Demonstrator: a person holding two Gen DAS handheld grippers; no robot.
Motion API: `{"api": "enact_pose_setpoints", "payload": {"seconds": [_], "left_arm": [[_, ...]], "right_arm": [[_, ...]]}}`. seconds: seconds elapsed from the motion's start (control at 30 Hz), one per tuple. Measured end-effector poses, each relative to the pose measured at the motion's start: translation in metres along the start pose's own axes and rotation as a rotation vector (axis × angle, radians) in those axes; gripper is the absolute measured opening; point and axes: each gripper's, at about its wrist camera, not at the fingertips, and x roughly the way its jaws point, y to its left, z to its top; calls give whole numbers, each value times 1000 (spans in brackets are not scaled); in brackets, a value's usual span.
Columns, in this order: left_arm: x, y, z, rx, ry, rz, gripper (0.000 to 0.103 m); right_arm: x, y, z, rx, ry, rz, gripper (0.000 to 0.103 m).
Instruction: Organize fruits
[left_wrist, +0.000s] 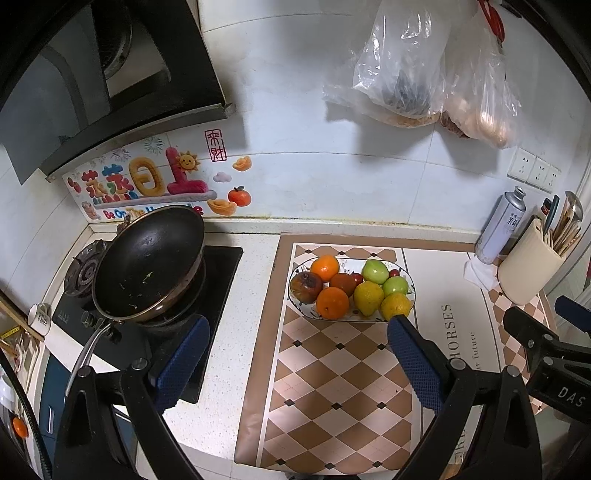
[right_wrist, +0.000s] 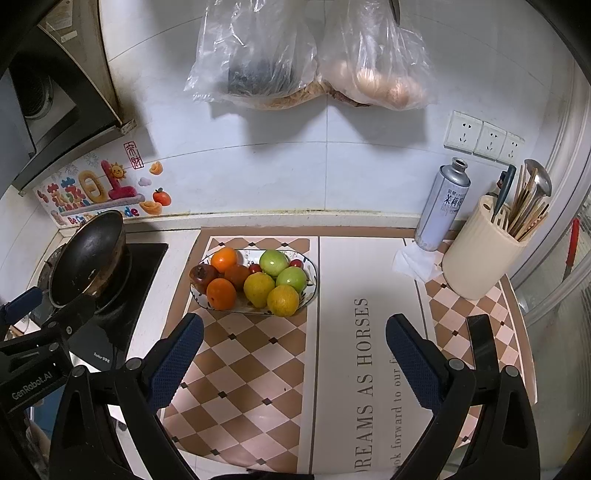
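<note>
An oval patterned bowl (left_wrist: 411, 286) (right_wrist: 312, 275) stands on the checkered mat at the back of the counter. It holds oranges (left_wrist: 332, 302) (right_wrist: 221, 293), green apples (left_wrist: 375, 270) (right_wrist: 273, 262), yellow fruits (left_wrist: 368, 297) (right_wrist: 282, 300), a dark red fruit (left_wrist: 306, 286) (right_wrist: 202, 276) and small cherry tomatoes (right_wrist: 295, 263). My left gripper (left_wrist: 295, 363) is open and empty, held above the mat just in front of the bowl. My right gripper (right_wrist: 294, 363) is open and empty, in front of the bowl and to its right.
A black wok (left_wrist: 147, 264) (right_wrist: 86, 256) sits on the gas stove at the left. A spray can (right_wrist: 441, 205) and a cream utensil holder (right_wrist: 480, 251) stand at the back right. Plastic bags (right_wrist: 306, 55) hang on the tiled wall. The mat (right_wrist: 258, 369) covers the counter.
</note>
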Motion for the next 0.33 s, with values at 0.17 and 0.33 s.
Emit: {"api": "enact_pose_setpoints", "payload": {"seconds": [0.17, 0.33], "left_arm": [[-1, 0, 0, -2, -2, 1, 99], [-1, 0, 0, -3, -1, 1, 99]], "right_arm": [[0, 0, 0, 1, 1, 0, 101], [-1, 0, -2, 1, 1, 2, 101]]}}
